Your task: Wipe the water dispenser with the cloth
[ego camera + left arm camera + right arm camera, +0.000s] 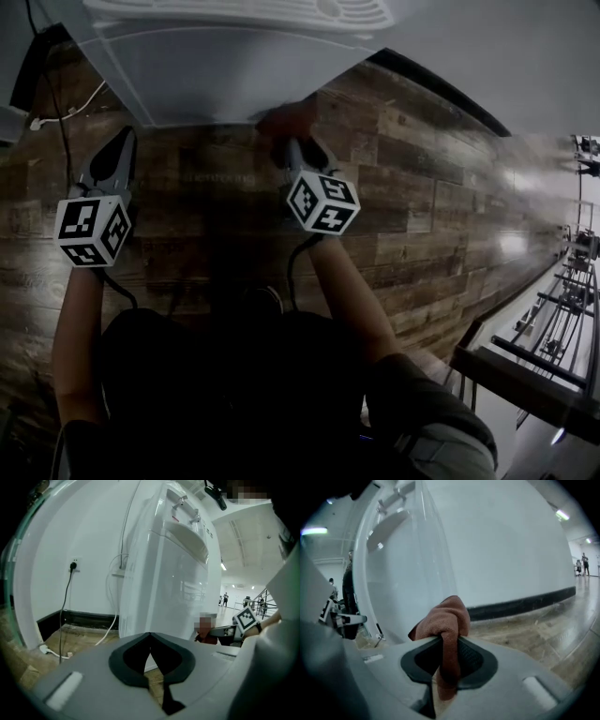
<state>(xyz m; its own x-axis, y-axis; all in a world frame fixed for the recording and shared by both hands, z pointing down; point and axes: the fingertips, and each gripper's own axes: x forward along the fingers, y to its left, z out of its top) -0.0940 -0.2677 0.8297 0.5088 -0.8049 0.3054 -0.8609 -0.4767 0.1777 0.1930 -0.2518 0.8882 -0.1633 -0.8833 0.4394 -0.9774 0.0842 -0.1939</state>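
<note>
The white water dispenser (234,66) stands at the top of the head view, and its tall body (164,578) fills the left gripper view. My right gripper (449,654) is shut on a reddish-brown cloth (443,623), held against the dispenser's lower side (403,588). In the head view the cloth (286,120) shows at the cabinet's lower right corner, beyond the right gripper (298,150). My left gripper (111,169) hangs off the dispenser's left front, jaws closed together on nothing (150,656).
A wood-plank floor (422,187) lies all round. A black cable and a white cord with a plug (51,651) run along the wall left of the dispenser. Metal railing (553,328) stands at the far right.
</note>
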